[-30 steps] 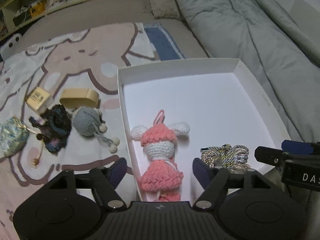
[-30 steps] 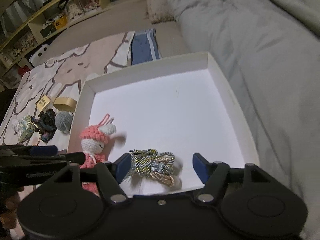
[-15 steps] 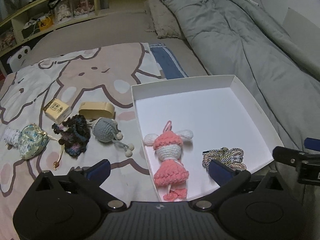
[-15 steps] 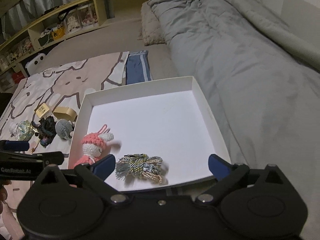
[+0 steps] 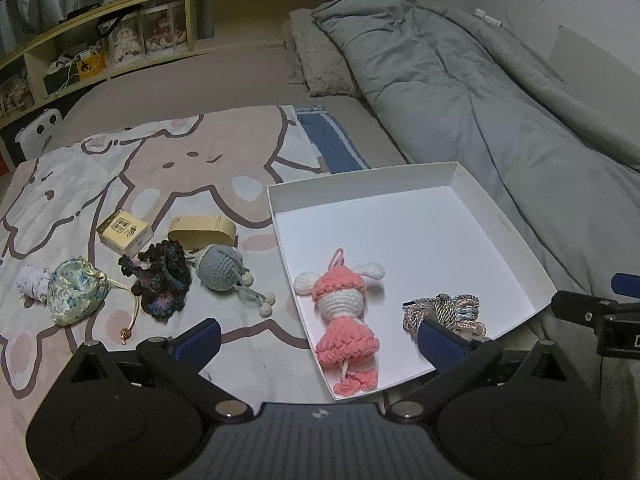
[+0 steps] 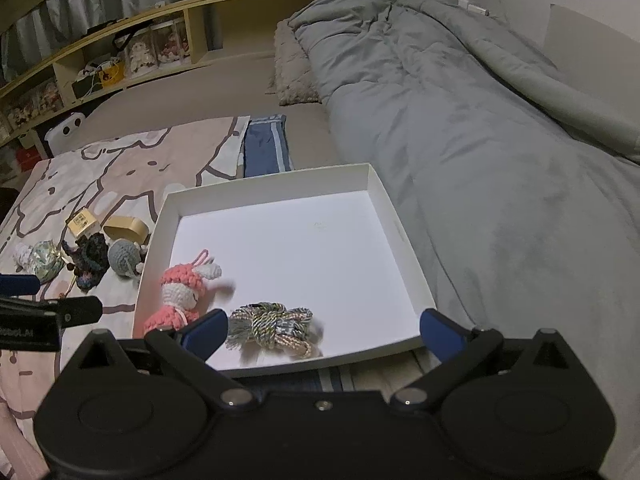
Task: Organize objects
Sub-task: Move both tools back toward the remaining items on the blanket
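Both claws are hanging wide open and empty above the near edge of the white box [image 5: 496,216]: the left claw [image 5: 318,338] is sitting over the box's near-left corner, the right claw [image 6: 322,330] over its near wall. The pink crochet doll [image 5: 344,308] and the knotted cord bundle [image 6: 272,328] are already lying inside the box near that front wall, leaving most of the white floor bare behind them. Still waiting on the cartoon-print blanket [image 5: 168,160], left of the box, are the grey crochet ball [image 5: 220,268], the dark crochet piece [image 5: 162,280], the brocade pouch [image 5: 76,296], a tan oval case [image 5: 202,232] and a small printed carton [image 5: 124,232]. These are lying touching or just beside one another, so a wide-open claw is likely to be catching two at once, or snagging the ball's dangling cords. The box is resting on soft bedding, so nudging its thin wall could be tipping or sliding it.
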{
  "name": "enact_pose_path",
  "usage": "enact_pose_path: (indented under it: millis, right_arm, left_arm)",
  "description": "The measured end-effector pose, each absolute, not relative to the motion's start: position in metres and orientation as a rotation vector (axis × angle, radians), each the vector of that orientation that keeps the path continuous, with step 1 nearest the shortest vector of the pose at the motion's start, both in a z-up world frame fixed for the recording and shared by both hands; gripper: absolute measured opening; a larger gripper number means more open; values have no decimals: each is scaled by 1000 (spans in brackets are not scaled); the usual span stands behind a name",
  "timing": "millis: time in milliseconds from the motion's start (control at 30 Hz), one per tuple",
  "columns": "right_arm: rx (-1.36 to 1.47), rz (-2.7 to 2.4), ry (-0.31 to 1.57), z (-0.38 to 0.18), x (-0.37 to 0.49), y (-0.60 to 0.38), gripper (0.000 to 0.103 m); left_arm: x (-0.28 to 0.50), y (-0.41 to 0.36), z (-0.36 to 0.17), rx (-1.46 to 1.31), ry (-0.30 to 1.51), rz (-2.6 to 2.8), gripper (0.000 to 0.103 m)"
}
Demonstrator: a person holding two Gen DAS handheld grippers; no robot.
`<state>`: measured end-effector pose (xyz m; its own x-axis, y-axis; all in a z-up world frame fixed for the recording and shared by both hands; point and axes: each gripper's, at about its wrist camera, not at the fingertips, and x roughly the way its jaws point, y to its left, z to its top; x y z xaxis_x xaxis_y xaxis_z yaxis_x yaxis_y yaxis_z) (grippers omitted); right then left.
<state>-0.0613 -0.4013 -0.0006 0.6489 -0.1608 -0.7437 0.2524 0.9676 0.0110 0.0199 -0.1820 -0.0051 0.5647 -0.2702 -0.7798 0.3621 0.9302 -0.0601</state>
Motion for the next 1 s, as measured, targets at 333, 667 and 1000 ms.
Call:
enact_pose_path:
  millis: [333,667,1000]
  right_arm:
    - [136,-237,825,-3,-50,-388,103]
    - [140,-169,798,-4,-14,-345,103]
    - [144,-76,788,-5,26,-294,103]
  left_arm:
    - [32,-147,-7,106,892,-330,103]
    - [55,-89,-6,93,879,-231,103]
    - [73,-41,-6,78,872,-156,103]
